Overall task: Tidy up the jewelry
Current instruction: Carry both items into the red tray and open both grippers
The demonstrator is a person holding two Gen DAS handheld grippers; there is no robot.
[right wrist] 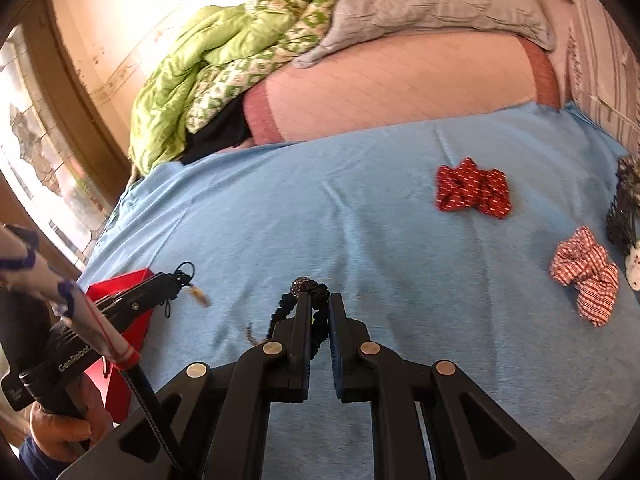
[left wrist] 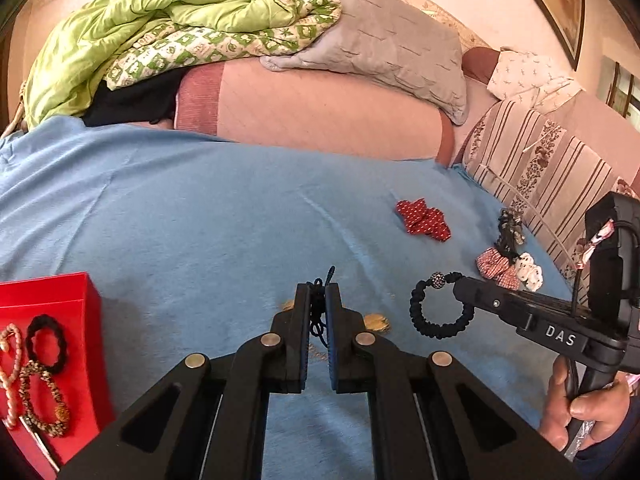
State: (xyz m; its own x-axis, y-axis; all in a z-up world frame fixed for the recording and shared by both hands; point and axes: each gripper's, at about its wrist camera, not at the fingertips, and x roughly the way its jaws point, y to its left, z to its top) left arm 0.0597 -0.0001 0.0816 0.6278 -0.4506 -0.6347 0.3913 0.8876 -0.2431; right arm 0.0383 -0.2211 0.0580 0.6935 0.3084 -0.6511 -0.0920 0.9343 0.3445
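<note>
My left gripper (left wrist: 318, 294) is shut on a thin dark cord (left wrist: 318, 308) with gold charms hanging under it, above the blue bedcover; it also shows in the right wrist view (right wrist: 176, 280). My right gripper (right wrist: 320, 300) is shut on a black braided bracelet (right wrist: 316, 312) with a sparkly bead, seen as a hanging loop in the left wrist view (left wrist: 440, 306). A red box (left wrist: 52, 344) at the left holds a black band, a pink bead string and a speckled bracelet.
A red dotted bow (right wrist: 472, 190), a red checked scrunchie (right wrist: 586, 282) and a dark and white hair piece (right wrist: 624, 216) lie on the blue bedcover (right wrist: 360, 208) at the right. Pillows and a green quilt (left wrist: 160, 36) are piled behind.
</note>
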